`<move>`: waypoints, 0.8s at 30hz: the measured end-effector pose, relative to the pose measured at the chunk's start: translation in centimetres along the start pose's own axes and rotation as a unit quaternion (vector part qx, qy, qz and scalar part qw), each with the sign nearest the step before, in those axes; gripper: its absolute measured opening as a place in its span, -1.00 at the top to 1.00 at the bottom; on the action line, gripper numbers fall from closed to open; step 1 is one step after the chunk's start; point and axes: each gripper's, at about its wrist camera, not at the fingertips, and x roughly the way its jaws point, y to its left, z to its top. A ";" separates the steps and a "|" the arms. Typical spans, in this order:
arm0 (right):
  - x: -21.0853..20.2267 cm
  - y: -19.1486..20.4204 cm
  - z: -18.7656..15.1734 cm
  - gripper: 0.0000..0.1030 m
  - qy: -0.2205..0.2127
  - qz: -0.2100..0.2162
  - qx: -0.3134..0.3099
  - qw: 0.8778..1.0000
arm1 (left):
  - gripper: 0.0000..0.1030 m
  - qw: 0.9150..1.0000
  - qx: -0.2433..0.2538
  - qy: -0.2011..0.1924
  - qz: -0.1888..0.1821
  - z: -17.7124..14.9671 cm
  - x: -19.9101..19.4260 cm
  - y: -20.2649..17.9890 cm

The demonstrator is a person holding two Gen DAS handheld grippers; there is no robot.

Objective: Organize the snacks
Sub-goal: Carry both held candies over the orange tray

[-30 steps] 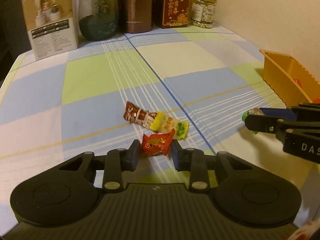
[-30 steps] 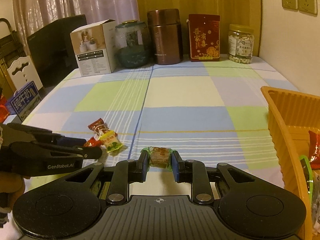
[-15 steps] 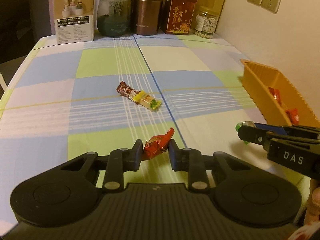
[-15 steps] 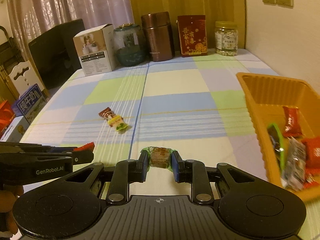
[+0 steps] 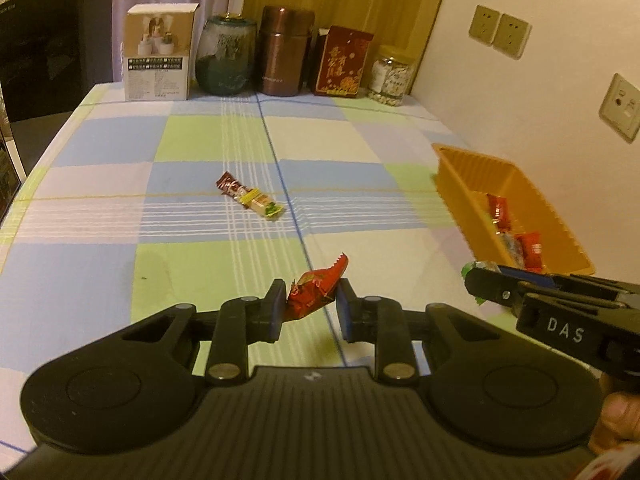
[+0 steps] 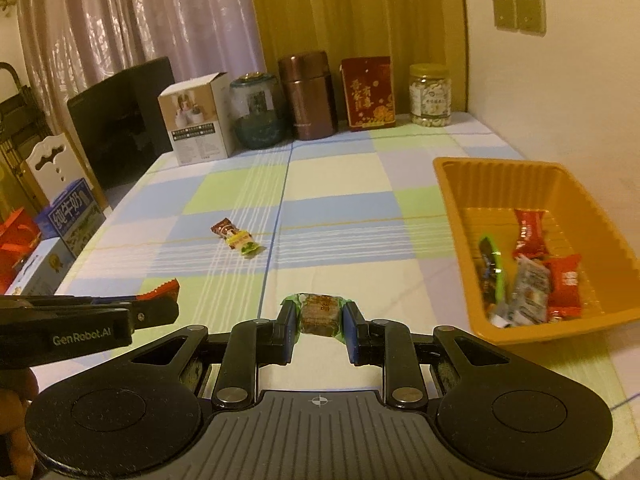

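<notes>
Both carrying: left gripper [image 5: 310, 306] pinches a red candy [image 5: 316, 286], right gripper [image 6: 320, 324] a brown one [image 6: 319, 315]. Next, over the tray [image 6: 472, 216] and release.

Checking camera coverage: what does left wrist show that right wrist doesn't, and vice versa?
Left wrist only: the third wall socket low on the right wall.
Right wrist only: the milk carton and white chair beside the table.
Both: red snack in the left gripper, green-wrapped snack in the right gripper, orange tray, two snacks on the cloth.
</notes>
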 end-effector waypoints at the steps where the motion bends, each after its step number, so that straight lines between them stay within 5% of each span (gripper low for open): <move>1: -0.4 -0.1 0.0 0.51 -0.002 -0.001 0.001 1.000 | 0.54 1.000 0.002 -0.002 -0.001 0.0 -0.3 -0.3; 24: -7.5 -5.4 0.2 0.51 -0.039 -0.057 0.038 0.997 | 0.54 0.999 0.025 -0.009 -0.046 -0.2 -3.6 -7.6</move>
